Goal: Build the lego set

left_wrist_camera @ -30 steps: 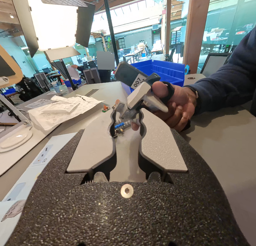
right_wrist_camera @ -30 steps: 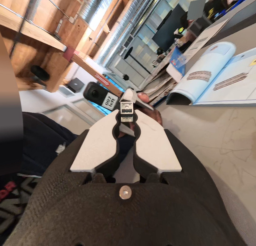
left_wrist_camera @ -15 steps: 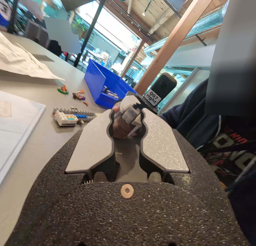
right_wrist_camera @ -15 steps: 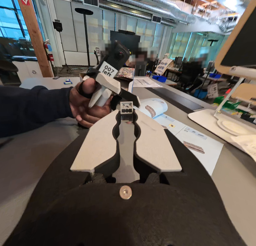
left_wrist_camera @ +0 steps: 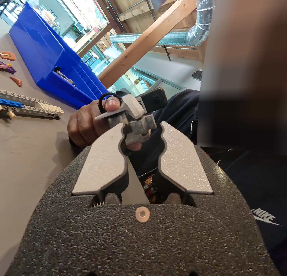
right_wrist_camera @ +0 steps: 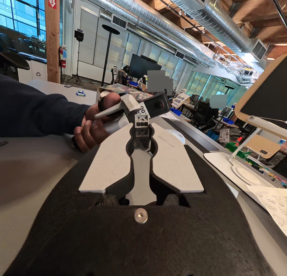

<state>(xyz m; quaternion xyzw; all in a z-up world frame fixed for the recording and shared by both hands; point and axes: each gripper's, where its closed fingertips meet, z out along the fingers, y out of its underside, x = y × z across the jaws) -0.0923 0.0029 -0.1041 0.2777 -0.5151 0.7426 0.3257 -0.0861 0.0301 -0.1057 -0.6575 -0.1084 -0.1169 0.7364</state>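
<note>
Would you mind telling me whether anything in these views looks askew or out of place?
Little stands out. The small grey brick piece clamped in the right hand-held gripper juts past the fingertips; in the left wrist view it sits tilted. The left hand-held gripper is open around it without gripping. A few small orange and purple pieces lie scattered beside the blue bin.

Two grippers: left gripper (left_wrist_camera: 142,125), right gripper (right_wrist_camera: 141,128). One small grey brick piece (right_wrist_camera: 141,125) at twelve o'clock. One blue bin (left_wrist_camera: 46,54) at ten o'clock. One long brick assembly (left_wrist_camera: 29,108) at nine o'clock. Three small loose orange and purple pieces (left_wrist_camera: 9,66). Two hands: (left_wrist_camera: 87,125), (right_wrist_camera: 91,128). One printed paper sheet (right_wrist_camera: 273,206) at four o'clock.
</note>
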